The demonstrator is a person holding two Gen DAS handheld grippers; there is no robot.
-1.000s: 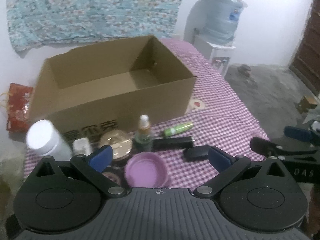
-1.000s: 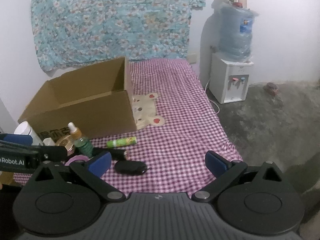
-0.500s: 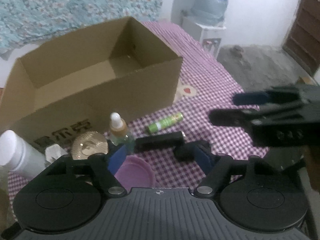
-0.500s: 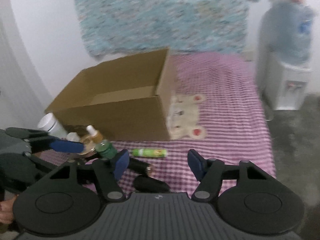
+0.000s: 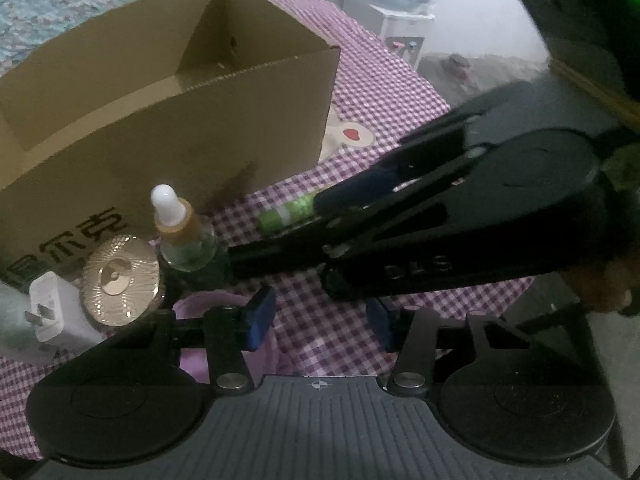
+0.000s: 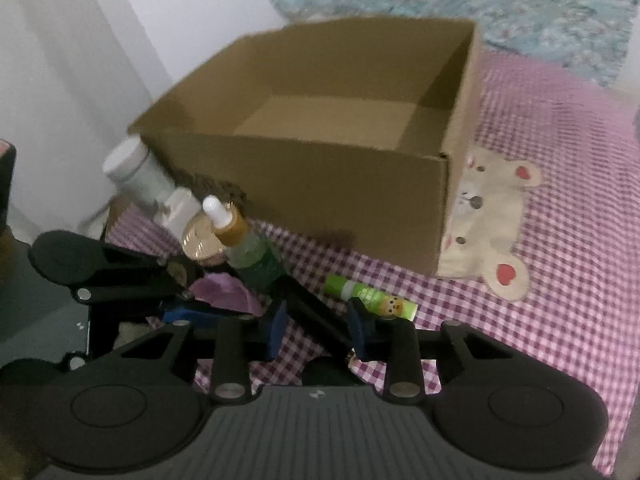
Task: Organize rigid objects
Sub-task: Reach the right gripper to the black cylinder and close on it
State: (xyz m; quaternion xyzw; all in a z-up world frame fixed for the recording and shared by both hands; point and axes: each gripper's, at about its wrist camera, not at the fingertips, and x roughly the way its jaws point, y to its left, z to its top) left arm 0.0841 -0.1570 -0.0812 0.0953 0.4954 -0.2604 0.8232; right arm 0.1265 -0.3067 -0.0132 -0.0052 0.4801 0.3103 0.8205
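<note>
Cardboard box [image 6: 320, 184]: corrugated, rectangular, open-topped, on a purple checked cloth [image 6: 560, 240]. In front of it: a glass dropper bottle [image 6: 248, 248] with a white bulb, a ribbed gold round lid [image 5: 120, 280], a white plug adapter [image 5: 56, 312], a green cylindrical tube [image 6: 368, 296], a slim black bar [image 6: 312, 312]. Right gripper [image 6: 316, 330]: jaws have just been closing, the bar between them, contact not discernible. Left gripper [image 5: 320, 320]: jaws likewise closing, only cloth between them.
</note>
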